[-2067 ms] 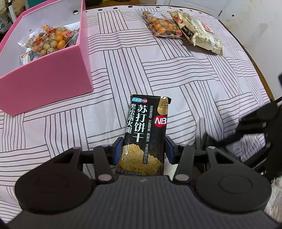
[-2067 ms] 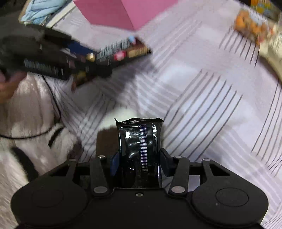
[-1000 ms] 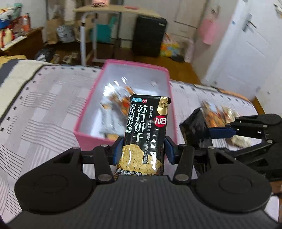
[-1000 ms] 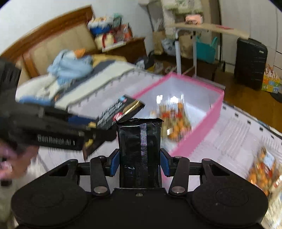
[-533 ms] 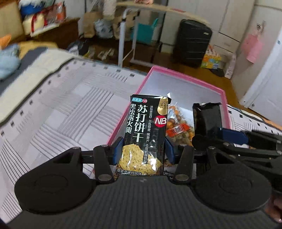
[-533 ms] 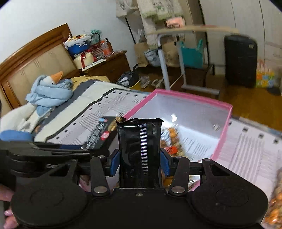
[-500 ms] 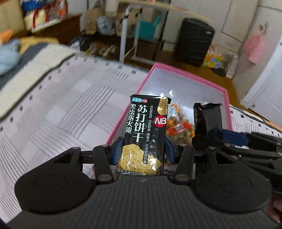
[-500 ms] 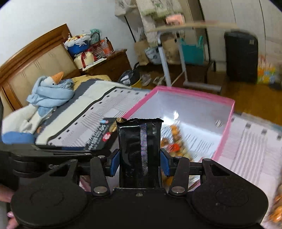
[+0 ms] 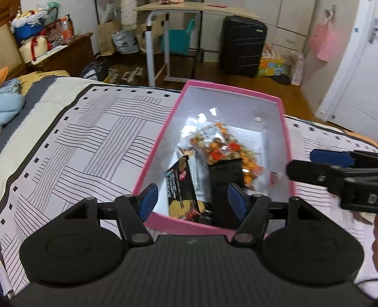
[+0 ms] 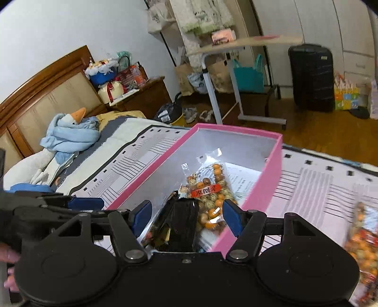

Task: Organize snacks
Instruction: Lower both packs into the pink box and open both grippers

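Snacks: both cracker packs [image 9: 183,189] [image 9: 225,189] now inside pink box [image 9: 151,163] at its near end, beside nut bag [image 9: 224,151]. Left tongs [image 9: 192,200] and right tongs [image 10: 184,216] just opened, pads clear of packs, both released. Half second ago each clamped one pack. Another nut bag [image 10: 363,238] waits on bed [image 9: 82,151], right of box.

A lived-in home bedroom: a bed [image 10: 146,151] with striped bedding and a wooden padded headboard [image 10: 47,94] at nine o'clock, a black suitcase [image 10: 310,78] at one o'clock, a rolling side desk [image 9: 189,14] at twelve, wood floor [image 10: 330,132].
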